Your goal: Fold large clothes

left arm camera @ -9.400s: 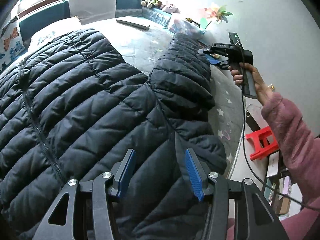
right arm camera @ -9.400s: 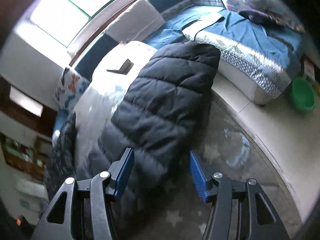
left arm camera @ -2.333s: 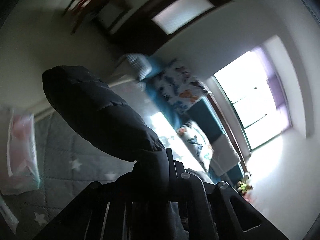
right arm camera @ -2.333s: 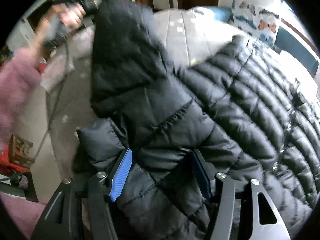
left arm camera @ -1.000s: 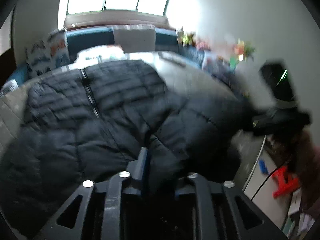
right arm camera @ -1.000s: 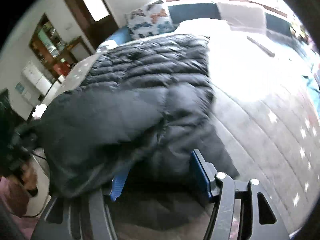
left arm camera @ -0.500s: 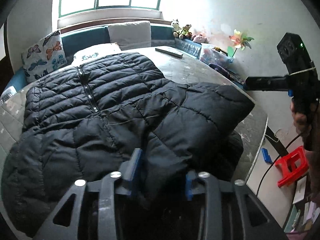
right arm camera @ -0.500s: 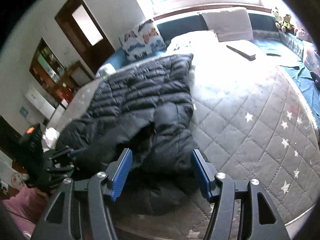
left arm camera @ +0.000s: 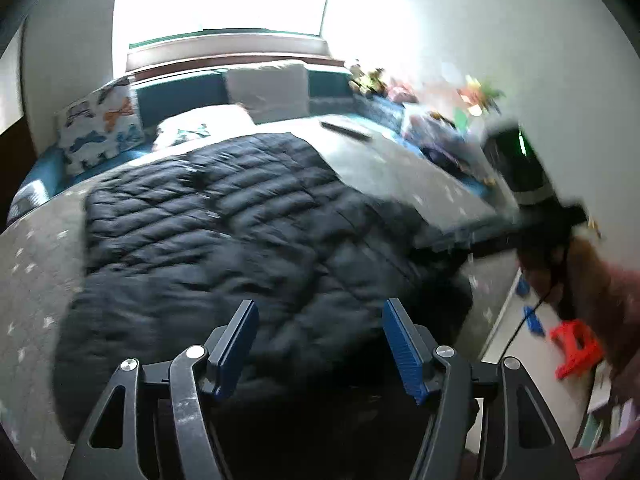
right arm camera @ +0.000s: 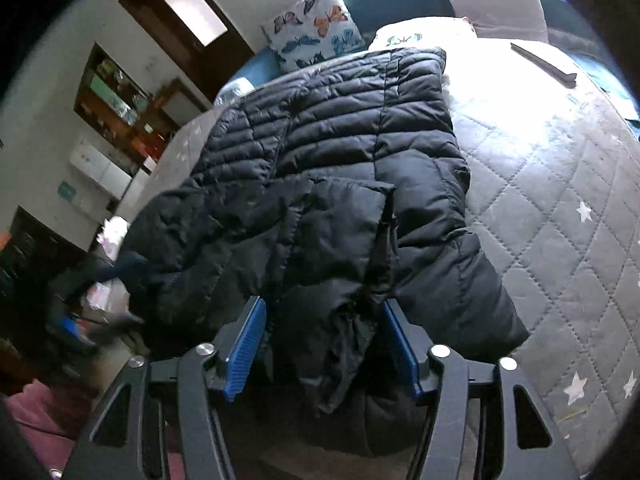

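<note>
jacket [right arm camera: 360, 168] lying lengthwise on bed [right arm camera: 560, 184] | folded sleeve nearest right gripper [right arm camera: 324, 340] | both grippers' fingers gaping, holding nothing; left gripper [left arm camera: 320, 344] hovering

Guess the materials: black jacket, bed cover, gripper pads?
Black jacket: likely thin nylon or polyester shell over puffy fill; stitched channels, slight sheen. Bed cover: grey quilted fabric, matte, diamond stitching with white stars. Left gripper and right gripper pads: blue, ribbed, probably rubber or plastic.

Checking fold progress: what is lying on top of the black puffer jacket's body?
On the black puffer jacket, both sleeves lie folded across its near part. What the sleeves cover is hidden. The grey star quilt lies beneath the jacket.
</note>
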The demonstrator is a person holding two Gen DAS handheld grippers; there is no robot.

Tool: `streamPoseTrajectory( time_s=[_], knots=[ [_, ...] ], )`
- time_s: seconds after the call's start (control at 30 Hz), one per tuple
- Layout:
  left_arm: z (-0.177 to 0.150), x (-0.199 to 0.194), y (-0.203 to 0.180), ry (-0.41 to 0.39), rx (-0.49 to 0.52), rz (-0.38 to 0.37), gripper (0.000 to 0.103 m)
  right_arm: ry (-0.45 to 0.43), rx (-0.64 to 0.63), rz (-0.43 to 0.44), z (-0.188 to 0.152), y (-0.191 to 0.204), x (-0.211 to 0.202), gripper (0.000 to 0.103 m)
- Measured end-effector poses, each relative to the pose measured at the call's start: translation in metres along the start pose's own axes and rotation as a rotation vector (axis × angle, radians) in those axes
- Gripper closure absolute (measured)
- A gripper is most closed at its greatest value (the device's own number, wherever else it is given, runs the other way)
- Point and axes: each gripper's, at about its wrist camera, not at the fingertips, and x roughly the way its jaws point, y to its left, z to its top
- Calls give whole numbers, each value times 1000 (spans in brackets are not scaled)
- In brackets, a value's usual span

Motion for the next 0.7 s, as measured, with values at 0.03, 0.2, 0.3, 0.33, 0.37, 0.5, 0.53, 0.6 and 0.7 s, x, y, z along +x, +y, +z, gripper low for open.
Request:
streamPoseTrajectory(
  time_s=[0.03, 0.2, 0.3, 0.33, 0.37, 0.5, 0.53, 0.6, 0.7],
  knots=[
    [3, -9, 14, -15, -25, 17, 35, 5, -15, -14, 0, 2, 1, 61],
    [9, -27, 91, -19, -176, 149, 35, -59, -109, -84, 9, 22, -22, 87],
    [1, -28, 131, 5, -258, 185, 35, -121, -197, -162, 17, 38, -39, 89],
    [-3, -27, 139, 11, -272, 190, 35, -130, -212, -173, 18, 41, -40, 89],
    [-11, -25, 148, 24, -289, 184, 35, -134, -218, -181, 20, 41, -39, 89],
    [-38, -10, 160, 69, -311, 144, 35, -59, -180, -219, 18, 20, -3, 89],
    [-43, -9, 159, 65, -304, 141, 35, -32, -148, -203, 15, 10, 9, 89],
    [-50, -9, 155, 49, -298, 131, 35, -14, -95, -164, 9, -7, 24, 89],
    [-59, 1, 148, 55, -281, 120, 35, -17, -36, -124, 7, -20, 28, 88]
  ],
)
